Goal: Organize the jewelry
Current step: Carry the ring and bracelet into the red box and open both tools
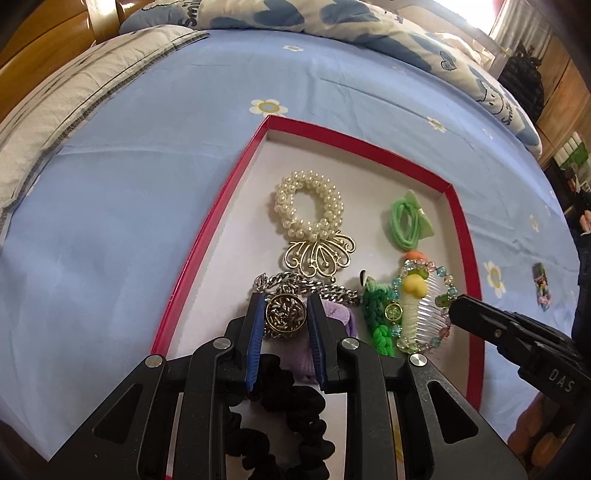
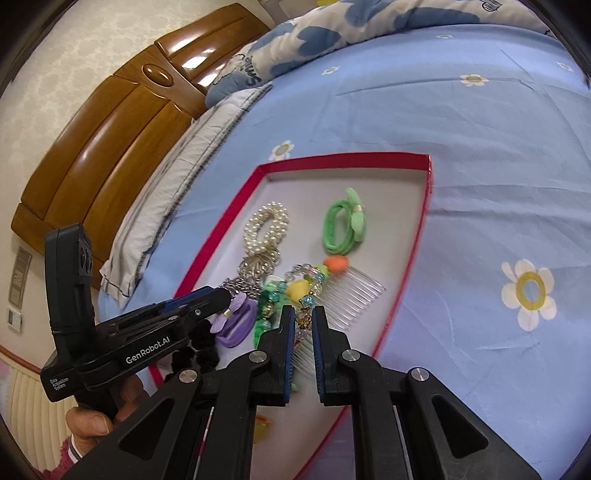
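Note:
A red-rimmed shallow box point(image 1: 236, 173) lies on the bed and holds jewelry. In it are a pearl scrunchie point(image 1: 309, 205) with a gold filigree piece point(image 1: 319, 254), a green hair tie point(image 1: 408, 218), a clear comb point(image 1: 424, 314) with a beaded bracelet, a green braided cord point(image 1: 376, 314), a purple clip point(image 1: 338, 314) and a black scrunchie point(image 1: 291, 417). My left gripper point(image 1: 286, 314) is shut on a silver chain with a round gold pendant point(image 1: 286, 314). My right gripper point(image 2: 303, 321) has its jaws narrowly around the beaded bracelet point(image 2: 304, 295) at the comb point(image 2: 354, 291).
The box point(image 2: 406, 266) sits on a blue flowered sheet point(image 1: 147, 184). A folded quilt point(image 1: 66, 99) and blue-patterned pillows point(image 1: 332, 18) lie at the far side. A wooden headboard point(image 2: 110, 140) stands left. A small colourful item point(image 1: 541, 284) lies on the sheet right of the box.

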Demonstrator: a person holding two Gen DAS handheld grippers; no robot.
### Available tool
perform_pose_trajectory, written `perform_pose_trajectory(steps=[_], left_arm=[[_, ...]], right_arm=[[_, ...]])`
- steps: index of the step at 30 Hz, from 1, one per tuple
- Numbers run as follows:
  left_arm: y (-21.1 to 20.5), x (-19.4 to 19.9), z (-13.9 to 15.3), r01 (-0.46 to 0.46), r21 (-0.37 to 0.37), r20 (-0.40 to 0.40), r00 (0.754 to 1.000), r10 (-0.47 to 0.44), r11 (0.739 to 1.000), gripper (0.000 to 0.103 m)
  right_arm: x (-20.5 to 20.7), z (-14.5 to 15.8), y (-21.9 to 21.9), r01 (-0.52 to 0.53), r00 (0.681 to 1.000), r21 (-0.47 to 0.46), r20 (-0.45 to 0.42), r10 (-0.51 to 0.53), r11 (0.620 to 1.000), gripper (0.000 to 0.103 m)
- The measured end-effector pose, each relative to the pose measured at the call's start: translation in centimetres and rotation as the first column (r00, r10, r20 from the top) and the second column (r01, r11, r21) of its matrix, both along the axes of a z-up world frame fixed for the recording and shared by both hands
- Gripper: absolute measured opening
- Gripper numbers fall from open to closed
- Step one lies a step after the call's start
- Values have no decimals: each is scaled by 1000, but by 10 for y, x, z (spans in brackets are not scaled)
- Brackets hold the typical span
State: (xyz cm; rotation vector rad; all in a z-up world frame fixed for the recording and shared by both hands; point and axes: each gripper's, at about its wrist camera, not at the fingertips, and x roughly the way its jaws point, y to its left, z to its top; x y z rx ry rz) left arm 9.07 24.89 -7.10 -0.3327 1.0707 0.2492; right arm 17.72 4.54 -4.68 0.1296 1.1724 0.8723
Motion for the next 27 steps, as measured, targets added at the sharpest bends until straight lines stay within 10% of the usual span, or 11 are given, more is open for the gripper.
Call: perform_pose_trajectory(steps=[27], left_arm=[[5, 0, -2, -35, -2, -32, 999, 35, 999, 36]], right_arm=[[5, -1, 2, 14, 1000, -1, -12, -14, 1000, 33]])
